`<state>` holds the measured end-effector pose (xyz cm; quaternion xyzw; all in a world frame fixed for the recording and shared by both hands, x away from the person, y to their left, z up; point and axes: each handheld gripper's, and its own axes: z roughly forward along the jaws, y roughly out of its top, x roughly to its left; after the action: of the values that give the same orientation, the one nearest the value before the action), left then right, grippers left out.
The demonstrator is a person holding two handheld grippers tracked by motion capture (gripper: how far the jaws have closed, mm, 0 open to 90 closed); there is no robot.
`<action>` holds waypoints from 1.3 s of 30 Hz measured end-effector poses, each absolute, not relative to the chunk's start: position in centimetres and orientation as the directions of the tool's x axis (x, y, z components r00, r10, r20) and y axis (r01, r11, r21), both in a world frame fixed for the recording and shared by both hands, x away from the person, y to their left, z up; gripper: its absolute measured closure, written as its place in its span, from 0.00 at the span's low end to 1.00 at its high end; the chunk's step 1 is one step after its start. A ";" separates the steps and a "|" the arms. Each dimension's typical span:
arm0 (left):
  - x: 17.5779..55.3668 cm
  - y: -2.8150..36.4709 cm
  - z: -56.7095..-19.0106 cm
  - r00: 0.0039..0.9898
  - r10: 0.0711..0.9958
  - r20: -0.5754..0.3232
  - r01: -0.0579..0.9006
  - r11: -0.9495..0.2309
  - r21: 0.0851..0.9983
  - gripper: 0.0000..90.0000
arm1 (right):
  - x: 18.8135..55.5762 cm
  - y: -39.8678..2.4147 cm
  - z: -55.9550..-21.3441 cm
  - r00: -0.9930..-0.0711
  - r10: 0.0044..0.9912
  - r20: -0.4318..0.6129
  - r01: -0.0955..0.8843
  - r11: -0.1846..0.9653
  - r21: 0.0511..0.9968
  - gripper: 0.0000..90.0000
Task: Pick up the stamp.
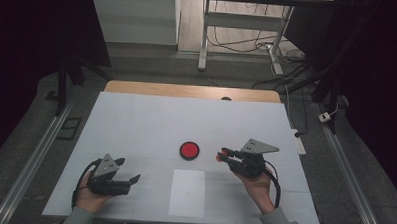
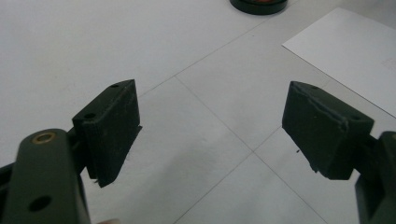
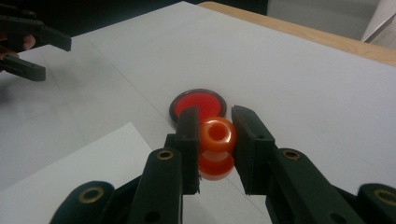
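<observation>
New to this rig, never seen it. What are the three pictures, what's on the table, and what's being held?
No robot here: a person holds a hand-held two-jaw gripper in each hand. The high view looks down on the white table from the person's side. The other two pictures come from cameras riding on each gripper, looking along its black jaws.

On the table lie a round red disc with a dark rim and a white sheet of paper.

The right gripper is shut on an orange spool-shaped piece with a hole through it, carried just short of the disc. The left gripper is open with nothing between its jaws.
</observation>
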<state>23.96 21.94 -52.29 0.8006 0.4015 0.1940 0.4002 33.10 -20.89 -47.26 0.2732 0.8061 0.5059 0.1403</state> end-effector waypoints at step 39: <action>23.2 20.9 -52.4 0.628 0.778 -0.006 0.479 -0.381 0.791 0.22 | 31.1 -15.8 -47.6 -0.895 0.437 0.086 0.258 0.352 0.900 0.80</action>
<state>23.22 20.87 -52.39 0.8094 0.3883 0.1874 0.3987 31.13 -15.77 -47.61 0.2125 0.8178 0.5281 0.0846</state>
